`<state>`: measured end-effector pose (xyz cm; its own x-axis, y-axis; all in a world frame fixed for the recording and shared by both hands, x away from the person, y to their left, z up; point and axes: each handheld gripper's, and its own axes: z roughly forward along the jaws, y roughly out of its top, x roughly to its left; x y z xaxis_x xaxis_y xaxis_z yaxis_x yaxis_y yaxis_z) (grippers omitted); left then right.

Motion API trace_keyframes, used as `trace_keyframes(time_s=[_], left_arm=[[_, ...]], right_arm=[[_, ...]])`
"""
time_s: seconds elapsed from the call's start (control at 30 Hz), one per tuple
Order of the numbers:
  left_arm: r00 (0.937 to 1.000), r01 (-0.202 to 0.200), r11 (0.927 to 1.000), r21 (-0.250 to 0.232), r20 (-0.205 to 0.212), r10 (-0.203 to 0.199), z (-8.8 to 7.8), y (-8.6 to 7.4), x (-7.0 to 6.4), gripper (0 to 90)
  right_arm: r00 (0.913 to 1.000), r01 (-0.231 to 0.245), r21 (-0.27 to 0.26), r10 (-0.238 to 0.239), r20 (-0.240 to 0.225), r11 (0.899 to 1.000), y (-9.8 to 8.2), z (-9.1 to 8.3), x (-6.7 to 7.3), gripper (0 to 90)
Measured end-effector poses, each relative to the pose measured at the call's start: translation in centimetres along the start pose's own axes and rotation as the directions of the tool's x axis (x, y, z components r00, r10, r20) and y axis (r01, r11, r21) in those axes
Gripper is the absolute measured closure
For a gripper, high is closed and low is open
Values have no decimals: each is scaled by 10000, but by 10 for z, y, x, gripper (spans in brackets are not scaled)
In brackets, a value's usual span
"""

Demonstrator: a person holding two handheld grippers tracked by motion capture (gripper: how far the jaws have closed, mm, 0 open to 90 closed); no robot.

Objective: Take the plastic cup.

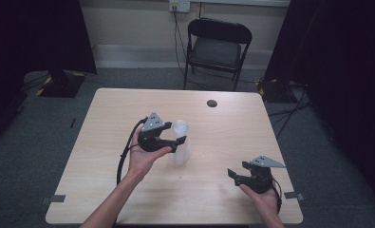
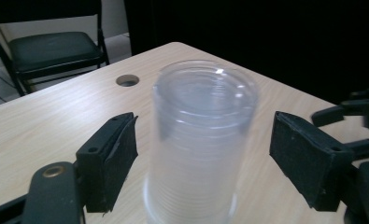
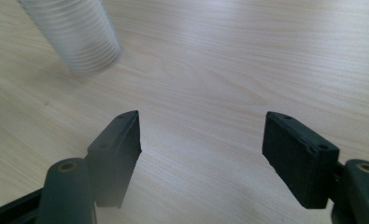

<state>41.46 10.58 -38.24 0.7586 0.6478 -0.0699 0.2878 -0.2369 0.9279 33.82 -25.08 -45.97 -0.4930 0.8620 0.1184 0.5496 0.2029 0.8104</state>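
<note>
High view showed the stack of clear plastic cups (image 1: pixel 180 142) standing upside down near the middle of the bench (image 1: pixel 104 190), just in front of the round cable hole (image 1: pixel 212 103). The left tool (image 1: pixel 179 141) reached around the stack from the side, its 2 pads (image 2: pixel 108 158) spread with a visible gap to the plastic on both sides, so nothing was gripped yet. The right tool (image 1: pixel 230 173) hovered well apart from the stack, toward the person's side, jaws wide and empty.

To grip well, the left tool probably needed to keep the stack centred between the pads and close slowly at mid height. Thin plastic would likely dent or slip under hard pressure, and a low or off-centre squeeze could tip the stack toward the hole.
</note>
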Motion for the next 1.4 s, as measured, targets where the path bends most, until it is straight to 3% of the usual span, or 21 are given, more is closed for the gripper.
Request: trace_keyframes(time_s=[0.13,0.33,0.43,0.53,0.77,0.97,1.17,1.4], left_arm=[[9994,-335,9993,174,-3,335,6,-2,2,229],[9995,61,9997,215,312,-67,15,-7,5,258],[9996,-62,9990,443,261,50,20,-11,6,263],[9995,58,9993,369,310,-69,22,-13,7,264],[9990,-346,9976,598,301,329,34,-15,0,231],[9998,-197,9981,575,107,191,37,-18,4,234],[9987,-435,9976,531,270,421,40,-19,2,196],[9986,-490,9966,655,211,477,40,-19,2,310]], right_arm=[[10000,0,4,0,-31,10000,0,0,0,280],[10000,-34,7,34,-45,10000,-1,1,-1,280],[9994,-242,-55,241,-244,9997,-1,0,-2,280],[9994,-258,-16,258,-218,9997,-2,0,-3,279],[9993,-218,43,219,-296,9998,-2,2,-2,280],[9993,-175,53,177,-331,9998,-2,2,-3,280],[9991,-225,70,227,-345,9997,-2,3,-3,280],[9992,-218,38,219,-332,9998,-2,3,-2,280]])
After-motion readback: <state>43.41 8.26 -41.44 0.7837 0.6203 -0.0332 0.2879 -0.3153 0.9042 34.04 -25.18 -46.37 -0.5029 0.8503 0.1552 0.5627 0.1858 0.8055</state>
